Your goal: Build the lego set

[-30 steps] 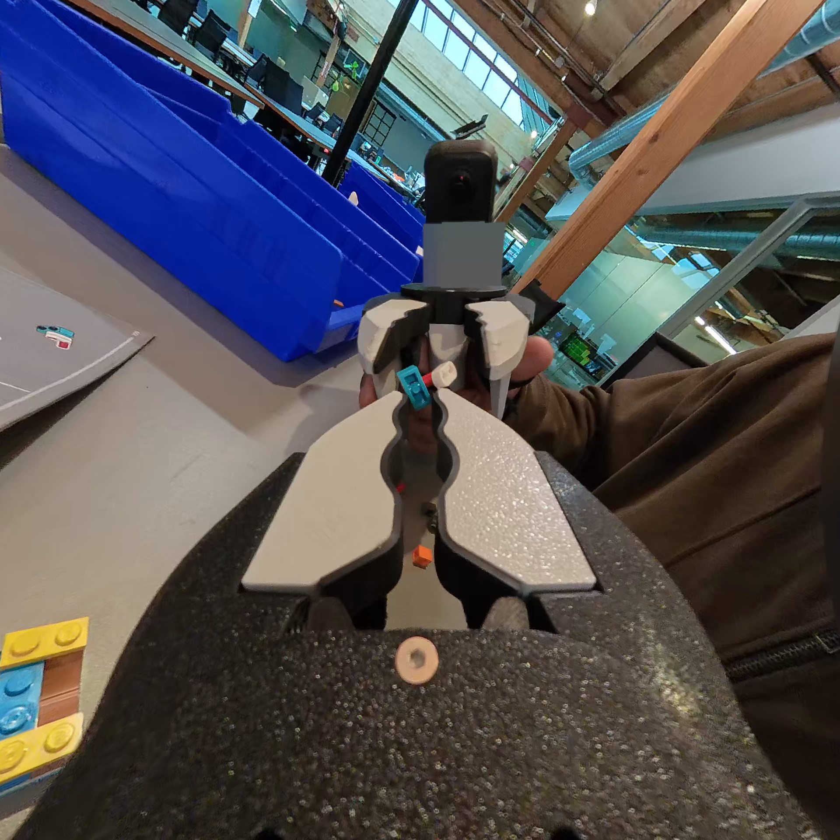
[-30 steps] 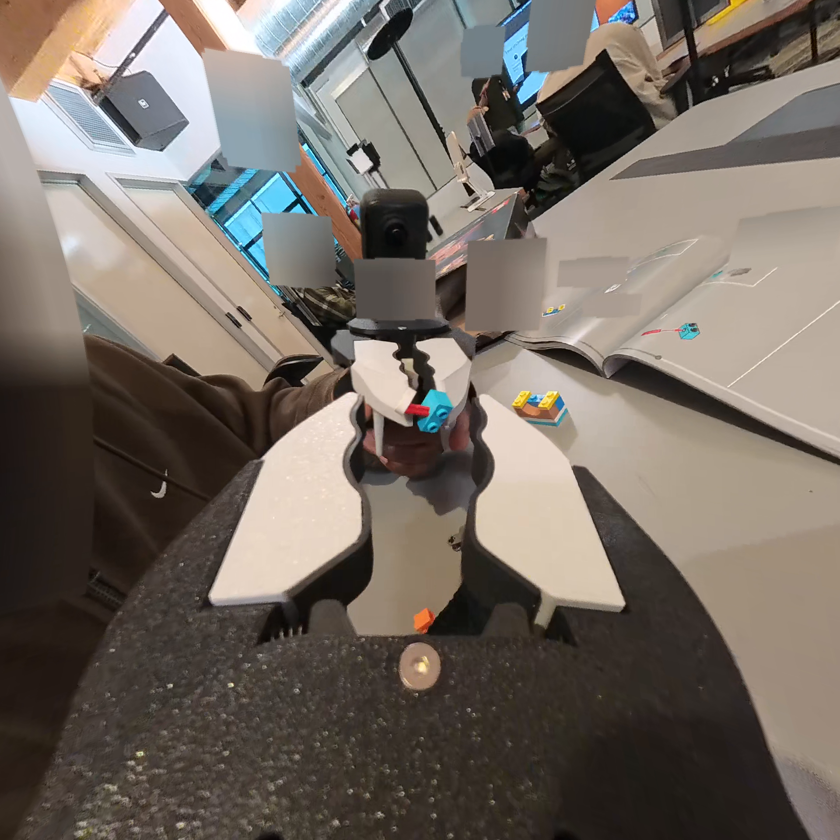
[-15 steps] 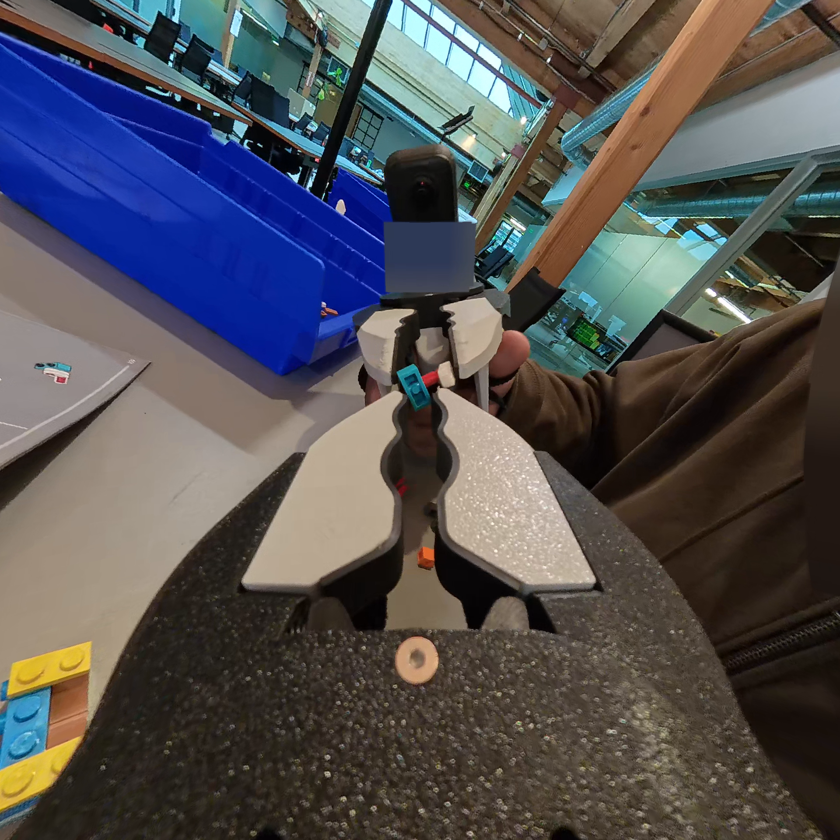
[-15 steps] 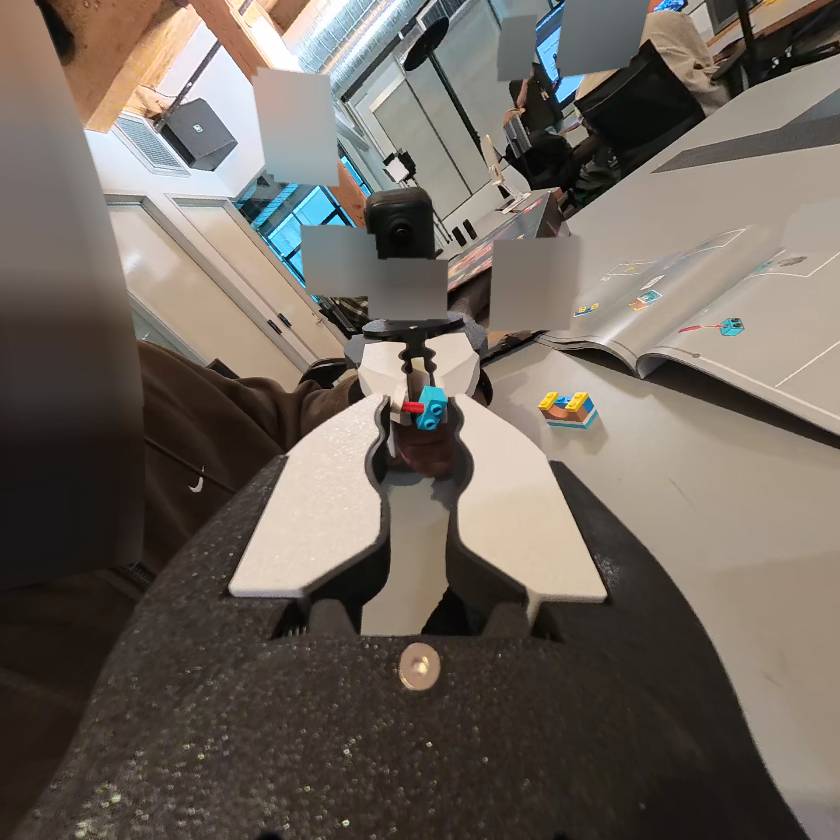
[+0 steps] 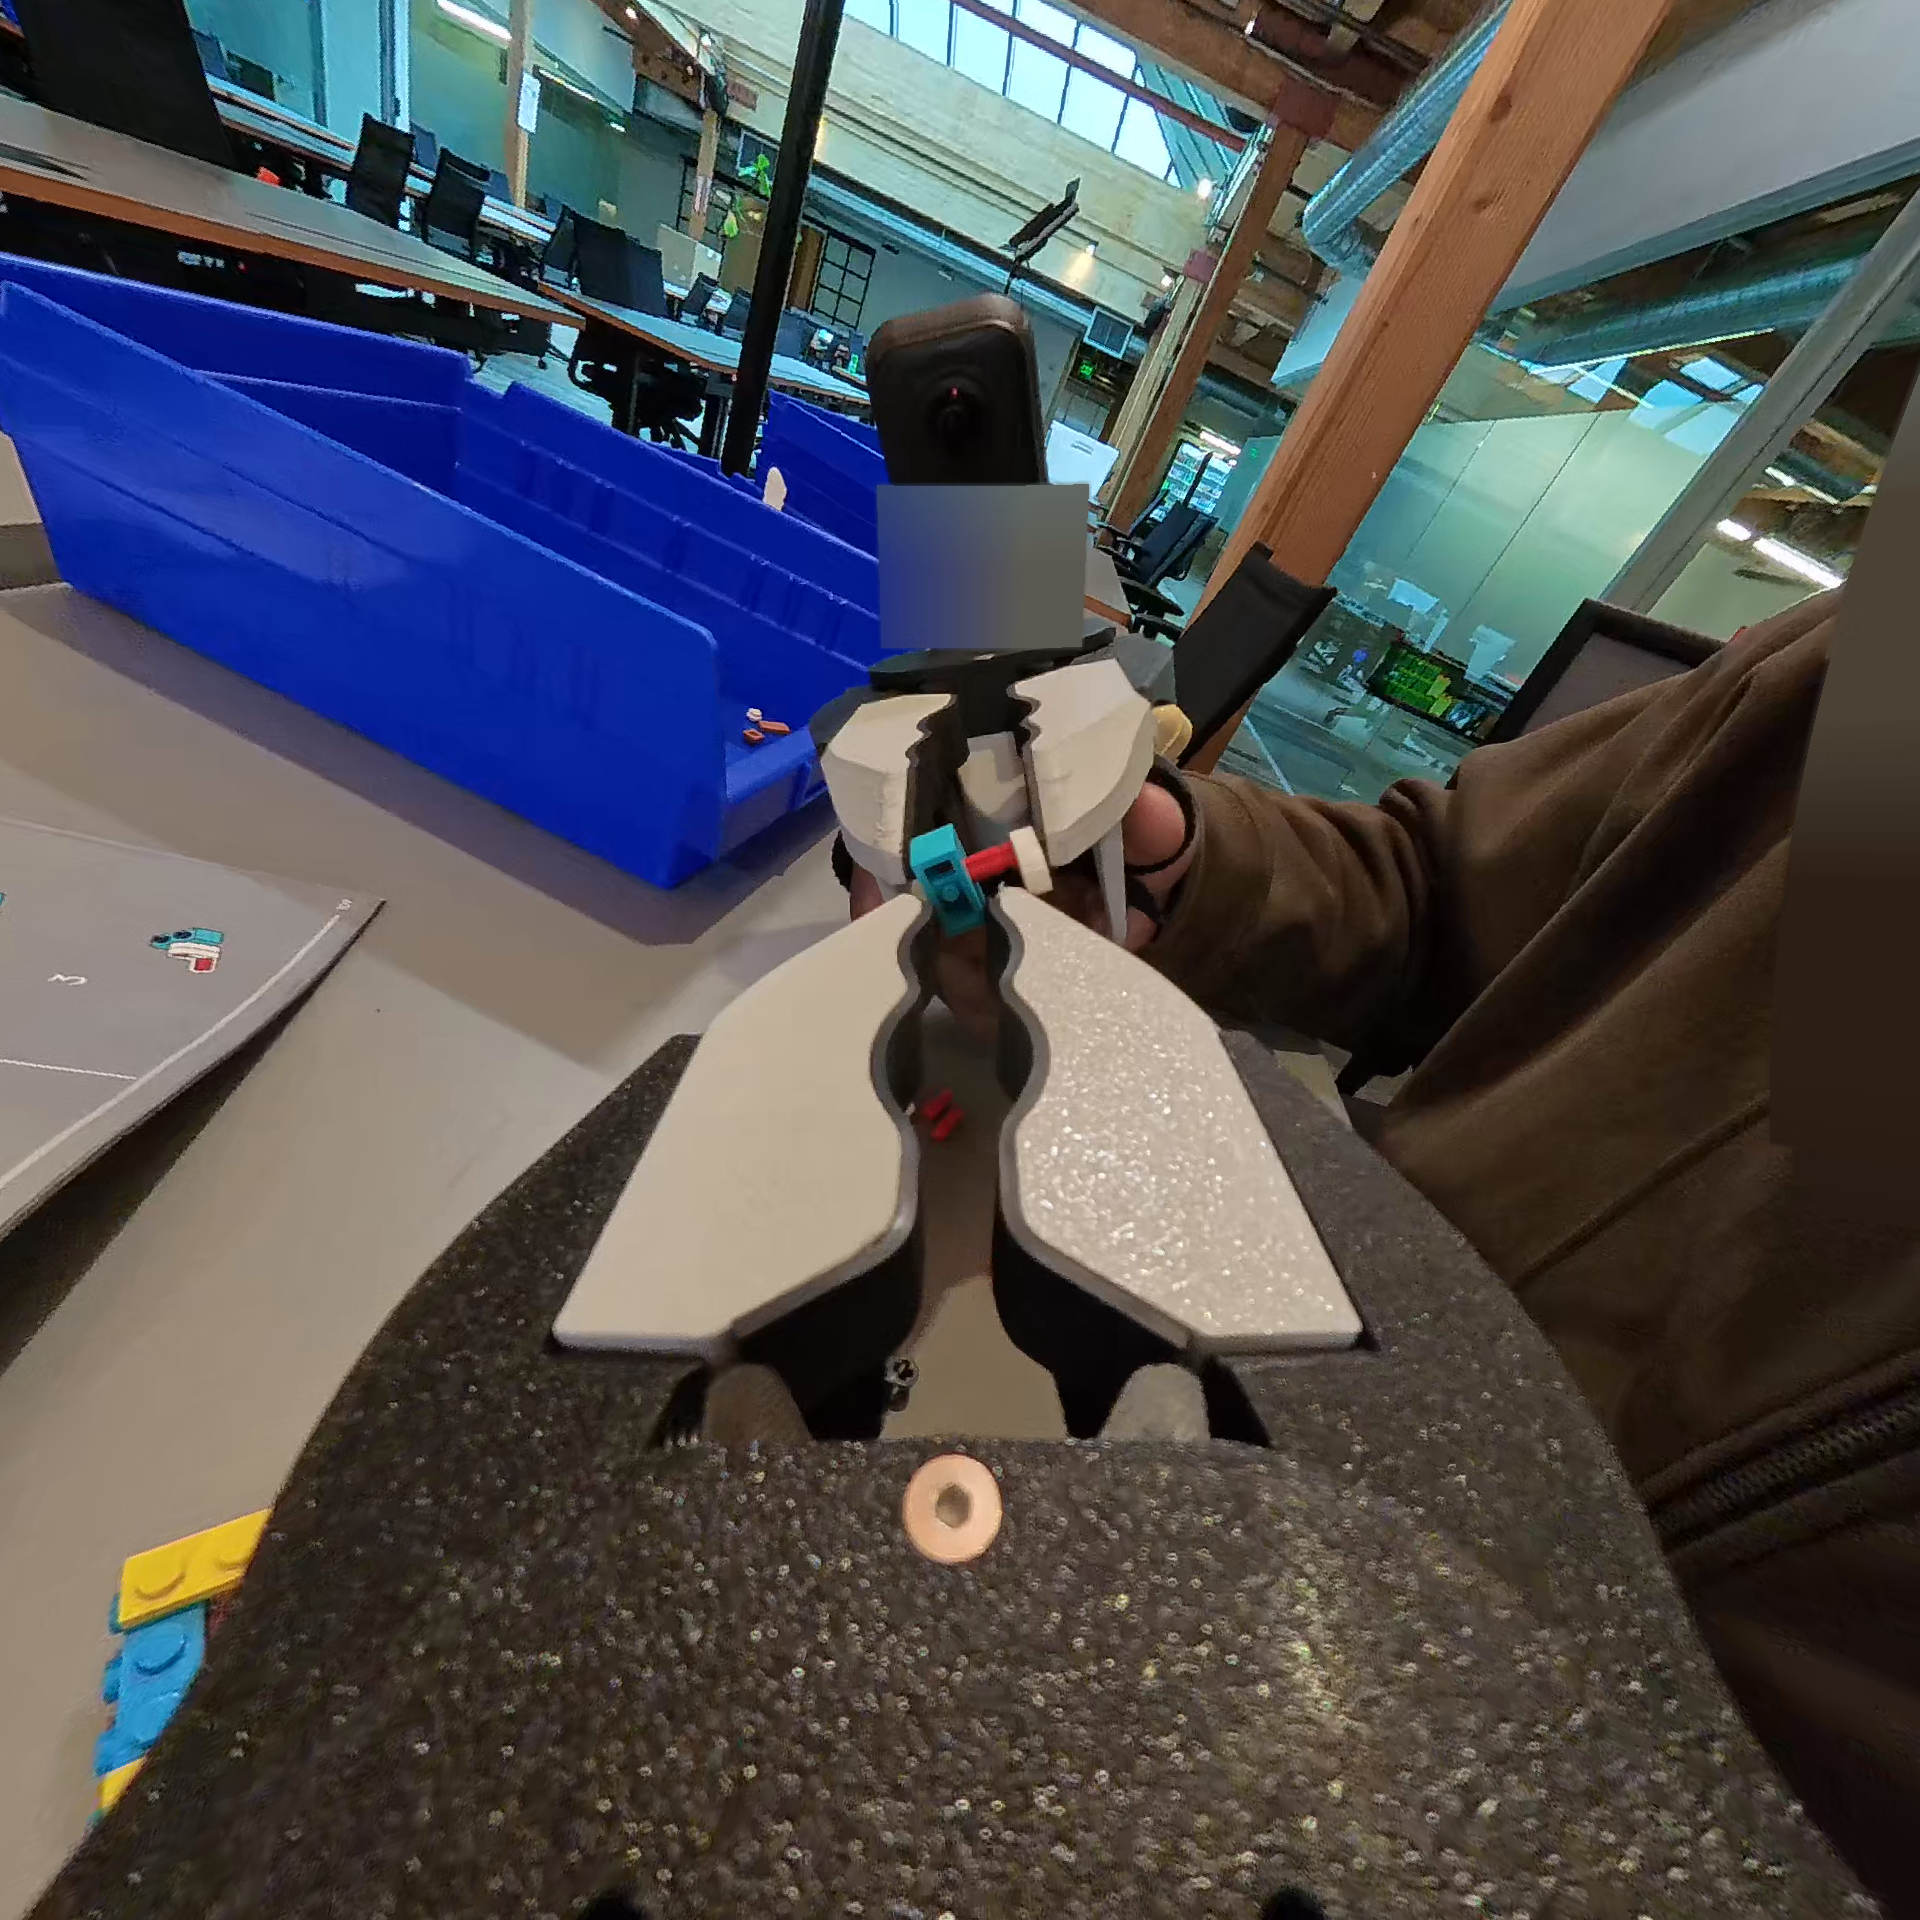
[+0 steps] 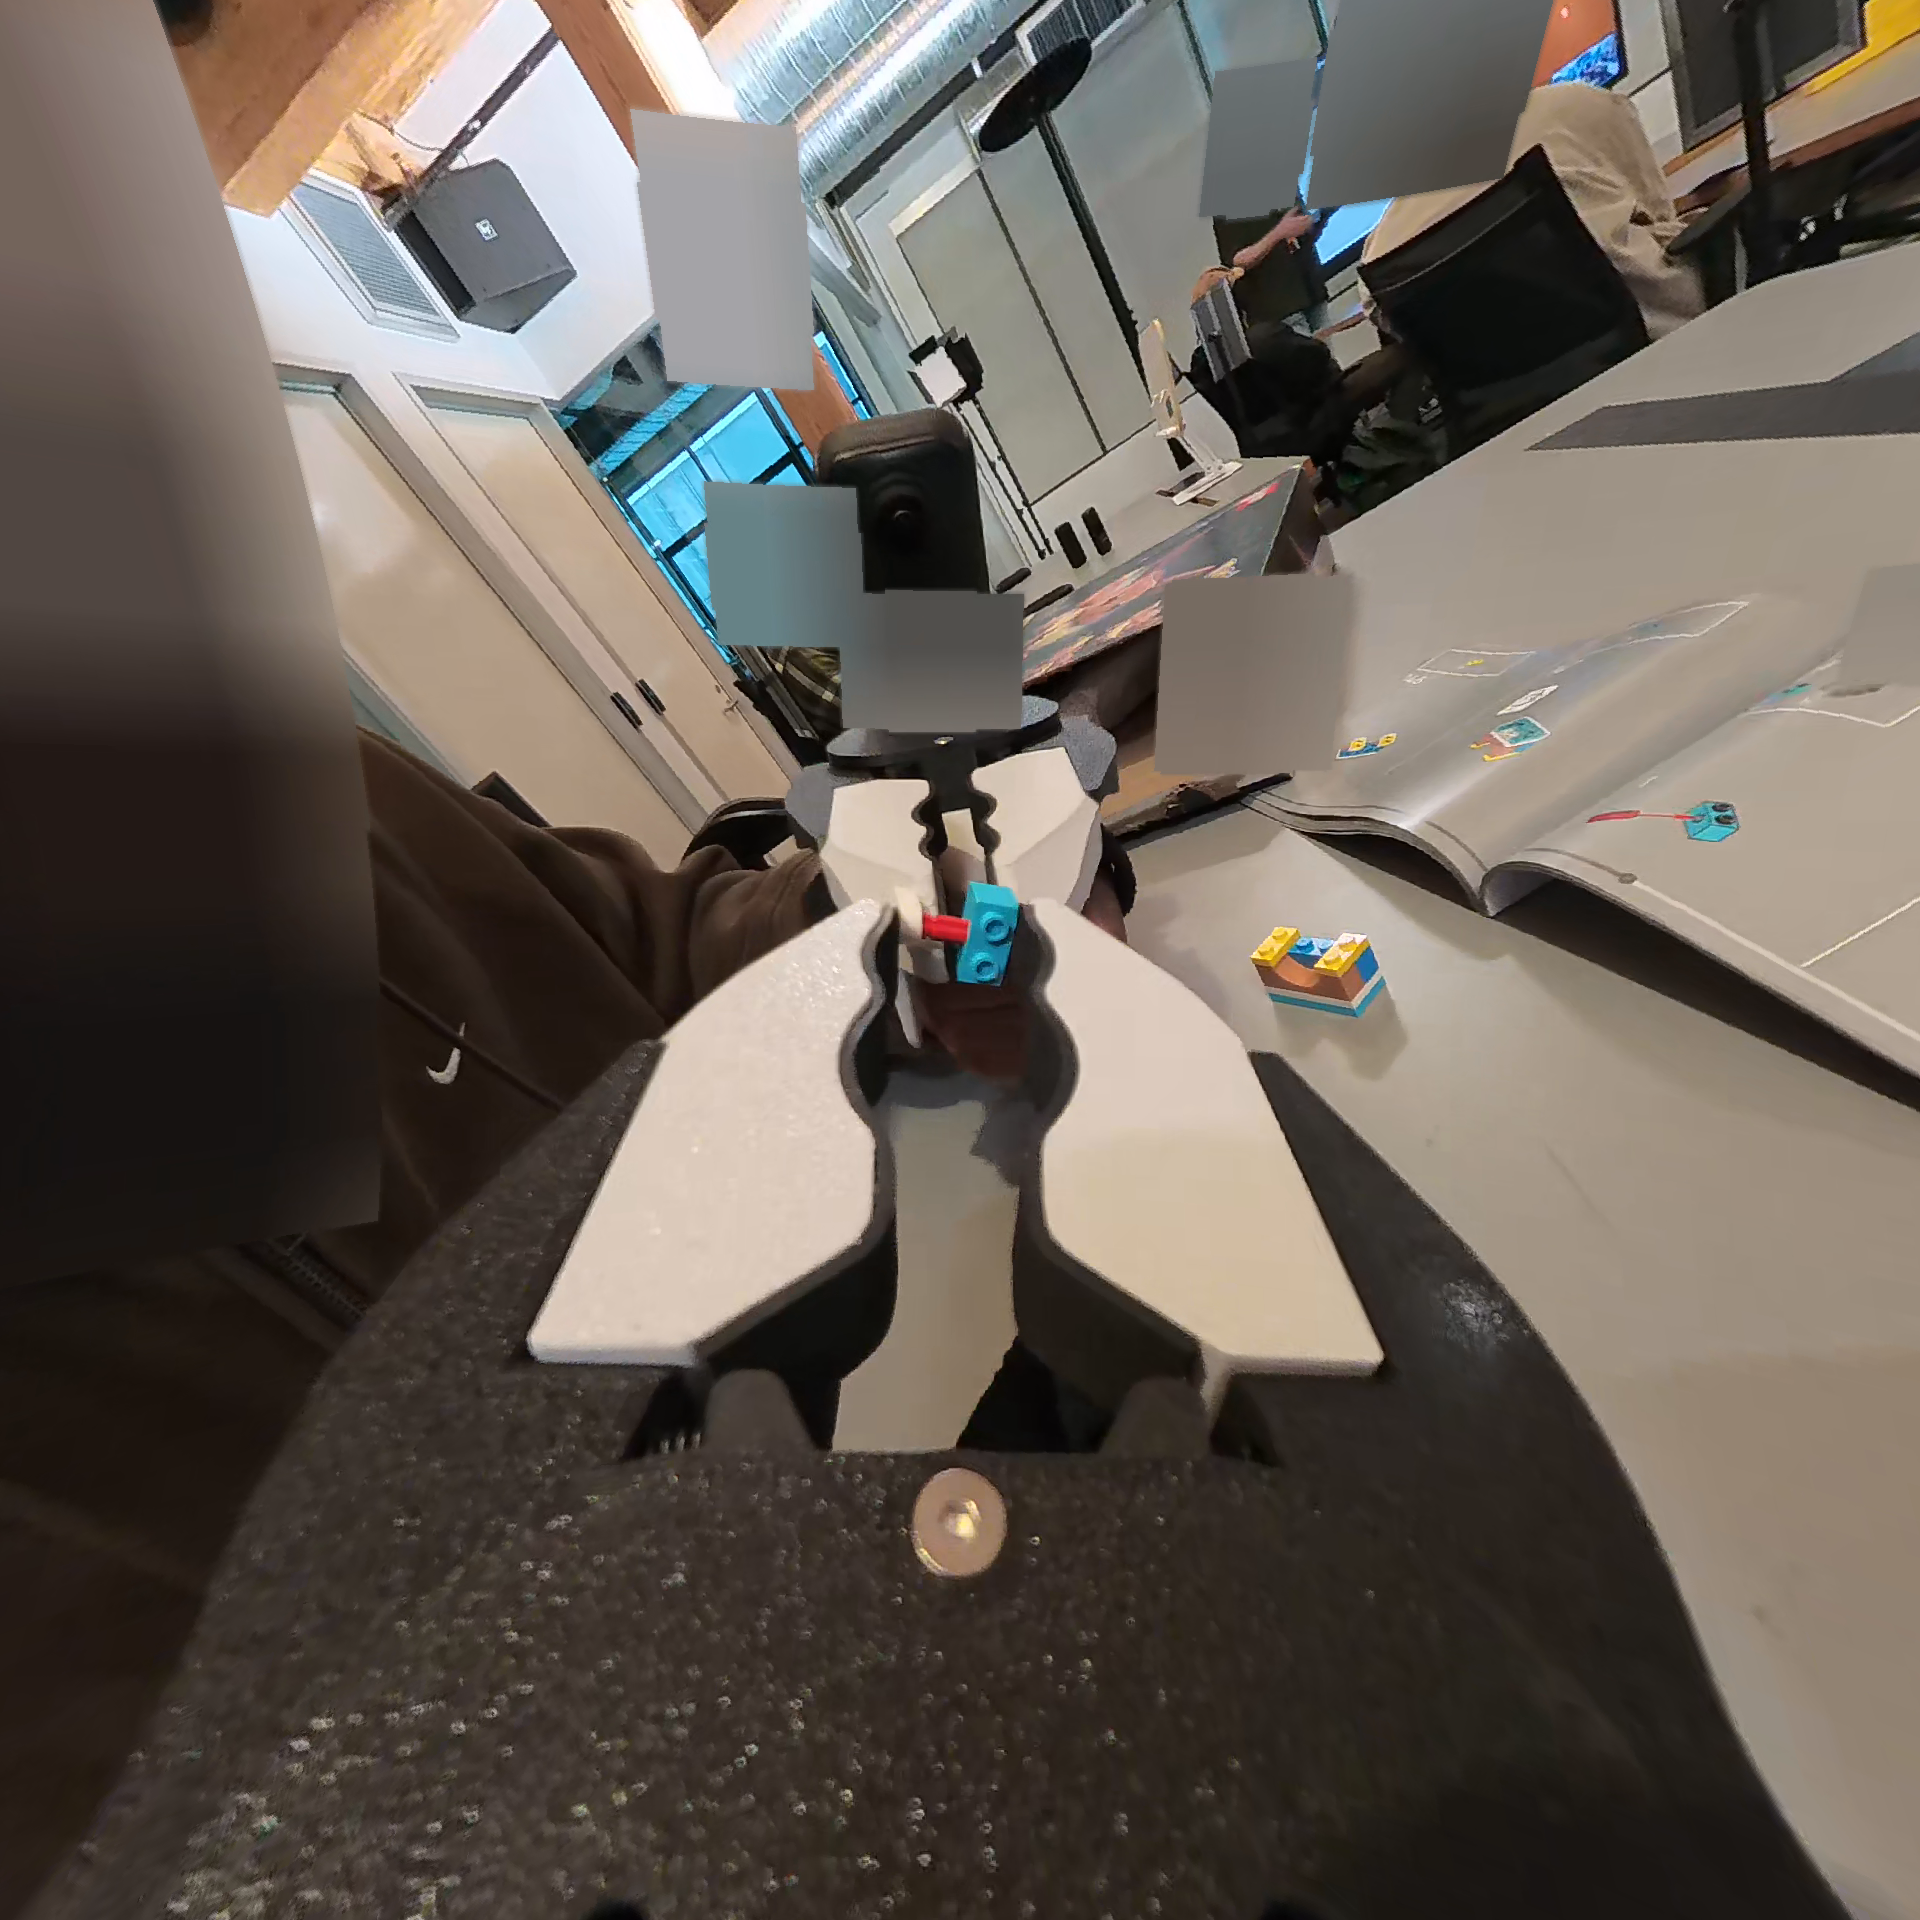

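The two grippers meet tip to tip above the grey table (image 6: 1558, 1195). The left gripper (image 5: 956, 920) is clenched on a teal brick (image 5: 948, 881), a red pin (image 5: 987, 860) with a white round piece (image 5: 1029, 858) jutting sideways from it. The right gripper (image 6: 956, 930) pinches around that same assembly (exact contact is hard to tell). A small brick build (image 6: 1317, 968) sits apart near the booklet's (image 6: 1662, 831) edge; blue bins (image 5: 416, 582) stand well clear.
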`<state>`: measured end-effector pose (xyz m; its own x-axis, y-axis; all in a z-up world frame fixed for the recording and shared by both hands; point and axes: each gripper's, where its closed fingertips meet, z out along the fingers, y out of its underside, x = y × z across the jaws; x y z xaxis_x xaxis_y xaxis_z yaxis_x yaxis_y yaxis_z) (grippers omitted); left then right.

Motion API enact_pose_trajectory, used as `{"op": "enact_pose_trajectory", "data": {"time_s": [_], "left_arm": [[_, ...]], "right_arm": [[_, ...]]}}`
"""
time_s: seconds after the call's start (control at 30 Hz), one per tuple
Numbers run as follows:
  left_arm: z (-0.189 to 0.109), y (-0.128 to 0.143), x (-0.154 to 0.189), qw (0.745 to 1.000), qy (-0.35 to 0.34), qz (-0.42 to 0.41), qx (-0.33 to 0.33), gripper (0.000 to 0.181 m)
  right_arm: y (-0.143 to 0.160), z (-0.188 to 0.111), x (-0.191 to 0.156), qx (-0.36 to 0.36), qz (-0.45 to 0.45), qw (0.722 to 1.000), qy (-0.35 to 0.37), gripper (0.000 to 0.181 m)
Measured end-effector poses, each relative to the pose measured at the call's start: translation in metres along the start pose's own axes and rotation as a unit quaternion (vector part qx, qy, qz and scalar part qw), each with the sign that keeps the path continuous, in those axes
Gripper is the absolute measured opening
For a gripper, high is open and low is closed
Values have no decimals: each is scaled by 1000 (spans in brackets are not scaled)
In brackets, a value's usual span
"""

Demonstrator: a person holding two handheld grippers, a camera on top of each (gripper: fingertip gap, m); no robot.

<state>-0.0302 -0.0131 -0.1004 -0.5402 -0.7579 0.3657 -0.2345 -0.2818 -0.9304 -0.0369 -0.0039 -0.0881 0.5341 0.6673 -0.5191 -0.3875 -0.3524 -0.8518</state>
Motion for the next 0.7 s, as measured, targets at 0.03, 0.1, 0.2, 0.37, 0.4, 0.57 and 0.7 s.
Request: {"op": "enact_pose_trajectory", "data": {"time_s": [0.03,0.1,0.2,0.37,0.4,0.57,0.7], "left_arm": [[0,0,0,1000,-2,3,0,9],[0,-1,0,1000,-6,9,0,9],[0,-2,1,1000,-12,21,1,9],[-1,-5,3,999,-21,48,5,8],[-1,-5,3,998,-23,52,4,8],[0,-5,3,997,-27,67,3,8],[0,-5,4,997,-29,74,4,8]], "right_arm": [[0,0,0,0,-4,1000,2,21],[-1,0,-1,1,-14,1000,5,21],[-1,0,-2,0,-34,999,16,21],[-3,0,-4,-2,-64,998,28,21],[-3,0,-5,-2,-69,997,30,21],[-3,0,-6,-5,-73,997,29,20],[-3,0,-6,-4,-77,997,29,20]]}}
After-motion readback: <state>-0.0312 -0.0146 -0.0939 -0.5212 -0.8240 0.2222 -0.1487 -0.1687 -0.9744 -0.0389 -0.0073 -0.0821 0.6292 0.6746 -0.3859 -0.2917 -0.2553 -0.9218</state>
